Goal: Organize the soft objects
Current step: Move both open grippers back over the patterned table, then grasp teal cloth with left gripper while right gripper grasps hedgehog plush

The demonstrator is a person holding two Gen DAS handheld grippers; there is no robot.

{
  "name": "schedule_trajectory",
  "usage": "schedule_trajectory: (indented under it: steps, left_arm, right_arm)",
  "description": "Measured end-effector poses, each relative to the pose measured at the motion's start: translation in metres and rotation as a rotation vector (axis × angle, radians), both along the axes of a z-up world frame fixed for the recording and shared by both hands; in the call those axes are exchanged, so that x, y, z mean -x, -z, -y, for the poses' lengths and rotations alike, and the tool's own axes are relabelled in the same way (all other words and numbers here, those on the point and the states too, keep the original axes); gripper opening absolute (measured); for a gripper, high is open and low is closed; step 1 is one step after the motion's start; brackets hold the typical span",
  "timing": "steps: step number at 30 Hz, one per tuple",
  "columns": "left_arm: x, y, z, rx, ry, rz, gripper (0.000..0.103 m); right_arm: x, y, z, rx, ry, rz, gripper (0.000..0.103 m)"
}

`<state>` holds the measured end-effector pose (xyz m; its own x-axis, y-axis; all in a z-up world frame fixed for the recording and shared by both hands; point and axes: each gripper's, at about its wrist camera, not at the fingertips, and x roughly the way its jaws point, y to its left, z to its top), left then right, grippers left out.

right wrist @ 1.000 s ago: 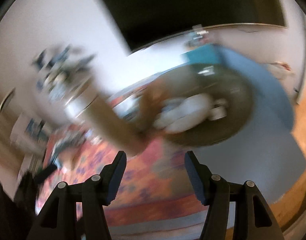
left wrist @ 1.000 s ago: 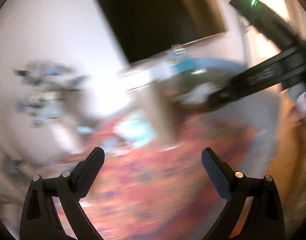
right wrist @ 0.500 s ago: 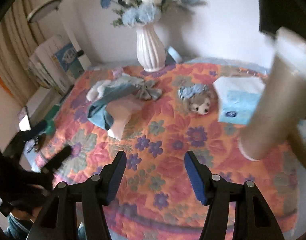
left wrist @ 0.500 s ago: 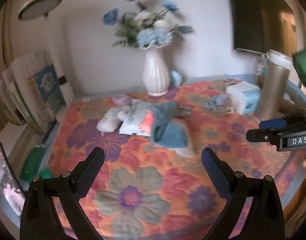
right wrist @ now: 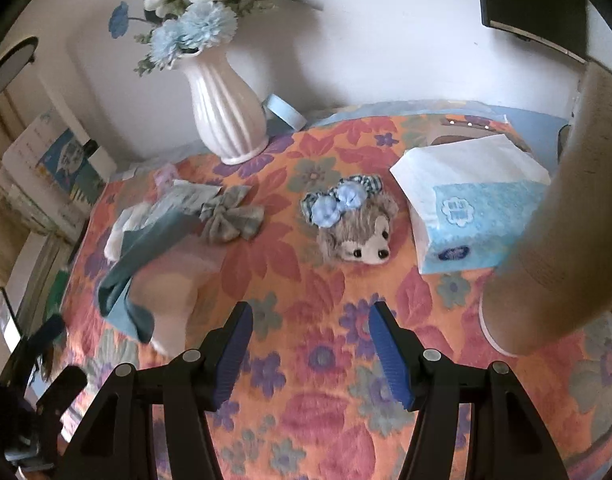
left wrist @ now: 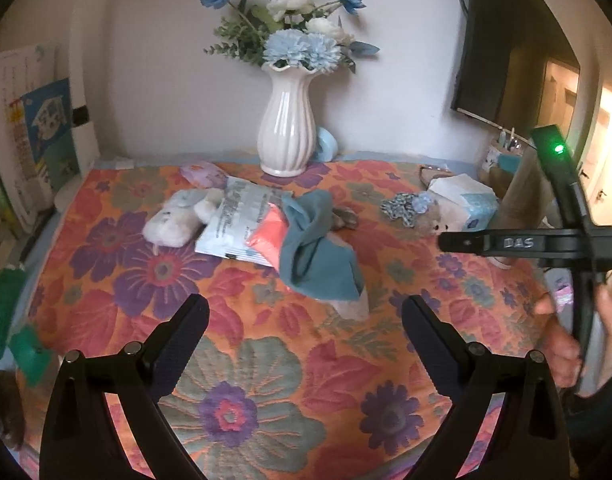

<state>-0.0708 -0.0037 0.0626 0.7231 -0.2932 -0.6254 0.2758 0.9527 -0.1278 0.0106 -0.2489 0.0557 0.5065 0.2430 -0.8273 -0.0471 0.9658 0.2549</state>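
A: Floral cloth (left wrist: 242, 400) in orange, red and purple covers the whole desk, with a pale wall behind. What is nearest?

B: Nearest are the tools. The left tool (left wrist: 304, 322) hangs over bare cloth with its jaws wide apart and nothing between them. The right tool (right wrist: 310, 340) also stands open and empty, over cloth at the near edge. Neither touches anything.

A: And the soft things?

B: From the left view, a teal cloth (left wrist: 318, 256) lies crumpled at about twelve o'clock, just beyond the left tool, draped over a pale lump I cannot identify. It overlaps a plastic packet (left wrist: 246, 224) with an orange patch. At eleven o'clock, beside the packet, sits a white plush toy (left wrist: 174, 224). From the right view, a grey fabric bow (right wrist: 230, 220) lies at eleven o'clock and a plush hedgehog (right wrist: 362, 236) at twelve, with a blue checked scrunchie (right wrist: 338, 200) touching its back. A tissue box (right wrist: 470, 216) stands at one o'clock, next to a tall beige cylinder (right wrist: 554, 224).

A: Furthest back?

B: A white ribbed vase (left wrist: 288, 128) of blue and white flowers, against the wall.

A: How far along, then?

B: I judge it barely begun. Everything soft lies scattered, nothing is gathered or stacked, and I see no bin for it. All the sorting is left.
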Motion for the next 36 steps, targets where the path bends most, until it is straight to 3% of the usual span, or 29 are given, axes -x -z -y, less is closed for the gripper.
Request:
schedule_trajectory:
  steps: [2, 7, 8, 10, 11, 16, 20, 21, 22, 23, 25, 31, 36]
  left_arm:
    - [-0.003, -0.003, 0.001, 0.013, 0.019, 0.004, 0.097]
    - [-0.024, -0.016, 0.01, -0.004, 0.038, 0.028, 0.096]
    - [-0.031, -0.017, 0.012, -0.01, 0.042, 0.022, 0.093]
    - [-0.047, -0.014, 0.02, -0.021, 0.066, -0.006, 0.069]
    - [-0.055, -0.01, 0.023, -0.026, 0.075, -0.03, 0.067]
    - [-0.08, 0.008, 0.024, -0.005, 0.068, -0.112, 0.067]
    - [-0.084, 0.016, 0.02, 0.001, 0.053, -0.133, 0.065]
    - [-0.085, 0.017, 0.02, 0.009, 0.056, -0.14, 0.044]
    - [-0.085, 0.02, 0.02, 0.015, 0.065, -0.152, 0.016]
    - [-0.085, 0.021, 0.021, 0.019, 0.073, -0.16, 0.013]
    - [-0.082, 0.021, 0.019, 0.032, 0.075, -0.154, 0.011]
    - [-0.047, -0.01, -0.006, 0.199, 0.098, -0.089, 0.01]
    - [-0.01, -0.026, -0.038, 0.262, 0.058, -0.075, 0.01]
  right_arm:
    - [0.0, 0.006, -0.002, -0.025, -0.01, -0.003, 0.059]
    - [0.0, 0.016, -0.005, 0.035, 0.025, 0.033, 0.059]
    - [0.0, 0.015, -0.001, 0.037, 0.043, 0.047, 0.059]
    - [-0.004, 0.013, 0.005, 0.029, 0.064, 0.055, 0.059]
    - [-0.009, 0.012, 0.007, 0.031, 0.074, 0.048, 0.059]
    - [-0.037, 0.011, 0.015, -0.009, 0.075, -0.003, 0.059]
    - [-0.053, 0.021, 0.01, 0.032, 0.088, -0.013, 0.059]
    - [-0.057, 0.024, 0.01, 0.036, 0.088, -0.013, 0.059]
    - [-0.059, 0.027, 0.009, 0.03, 0.088, -0.014, 0.059]
    - [-0.061, 0.03, 0.011, 0.003, 0.09, -0.019, 0.059]
    - [-0.062, 0.037, 0.012, -0.008, 0.098, -0.037, 0.042]
    - [-0.035, 0.024, 0.015, -0.021, 0.074, -0.014, 0.041]
    - [0.014, 0.0, 0.019, -0.049, 0.051, -0.012, 0.041]
